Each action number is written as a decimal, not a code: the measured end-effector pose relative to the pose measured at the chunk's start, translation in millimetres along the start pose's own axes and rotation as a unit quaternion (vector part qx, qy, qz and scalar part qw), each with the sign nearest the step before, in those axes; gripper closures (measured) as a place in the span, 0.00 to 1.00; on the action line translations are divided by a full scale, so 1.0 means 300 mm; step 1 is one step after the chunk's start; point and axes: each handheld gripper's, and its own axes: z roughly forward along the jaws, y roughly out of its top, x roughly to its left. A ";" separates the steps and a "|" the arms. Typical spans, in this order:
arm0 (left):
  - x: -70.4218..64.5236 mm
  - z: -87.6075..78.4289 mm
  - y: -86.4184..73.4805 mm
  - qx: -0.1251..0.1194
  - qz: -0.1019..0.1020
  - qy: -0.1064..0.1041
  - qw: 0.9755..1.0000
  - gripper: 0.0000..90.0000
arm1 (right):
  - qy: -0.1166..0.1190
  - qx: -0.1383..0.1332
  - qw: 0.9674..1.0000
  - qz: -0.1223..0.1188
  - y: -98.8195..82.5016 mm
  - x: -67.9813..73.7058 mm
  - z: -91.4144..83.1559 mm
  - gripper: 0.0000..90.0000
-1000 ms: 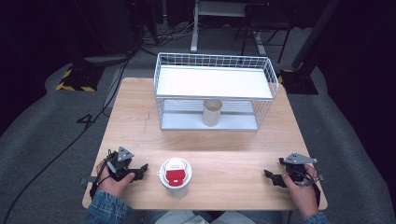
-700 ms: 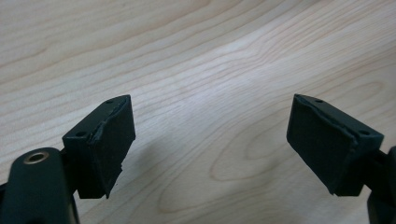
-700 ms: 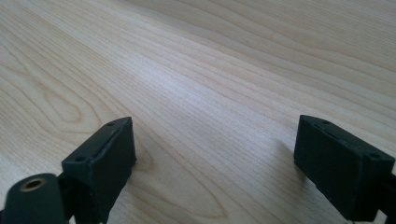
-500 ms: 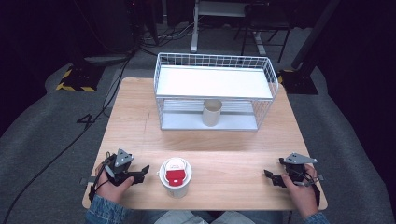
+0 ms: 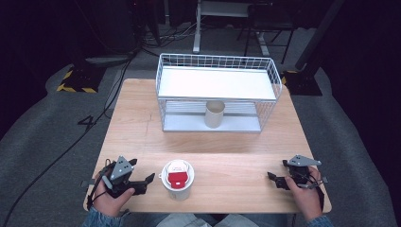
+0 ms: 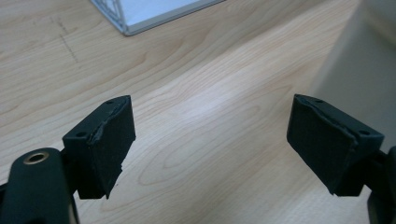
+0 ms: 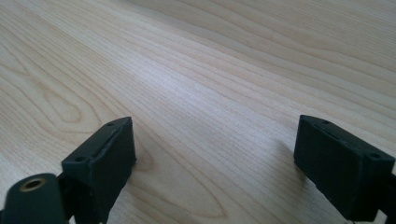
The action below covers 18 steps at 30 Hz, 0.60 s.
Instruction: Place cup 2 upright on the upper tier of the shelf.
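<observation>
In the high view, a wooden table (image 5: 142,118) carries a white wire basket (image 5: 215,92) toward 12 o'clock, and a beige cup (image 5: 214,114) stands upright on its lower shelf, partly behind the wires. Near the front edge, at about 7 o'clock from the basket, stands a white cup with a red lid (image 5: 178,178). The left gripper (image 5: 142,183) lies at 9 o'clock of this cup, just beside it but apart; its jaws stand wide. The right gripper (image 5: 274,178) rests at 3 o'clock, well apart from the cup. In the left gripper view, the jaws are wide over bare wood; a pale blurred wall (image 6: 362,84), cut off at the right edge, is hard to identify. In the right gripper view, the right gripper's jaws are also wide over wood grain.
</observation>
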 end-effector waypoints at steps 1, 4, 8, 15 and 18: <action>-0.007 -0.006 0.000 -0.003 -0.005 -0.005 1.000 0.18 | 0.000 0.000 1.000 0.000 0.000 0.000 0.000 0.14; -0.016 -0.028 0.002 -0.011 -0.005 -0.017 1.000 0.18 | 0.000 0.000 1.000 0.000 0.000 0.000 0.000 0.14; -0.045 -0.054 0.001 -0.018 0.009 -0.031 0.999 0.18 | 0.000 0.000 1.000 0.000 0.000 0.000 0.000 0.14; -0.091 -0.090 -0.004 -0.014 0.022 -0.033 0.999 0.18 | 0.000 0.000 1.000 0.000 0.000 0.000 0.000 0.14; -0.104 -0.099 -0.007 -0.018 0.019 -0.044 0.999 0.18 | 0.000 0.000 1.000 0.000 0.000 0.000 0.000 0.14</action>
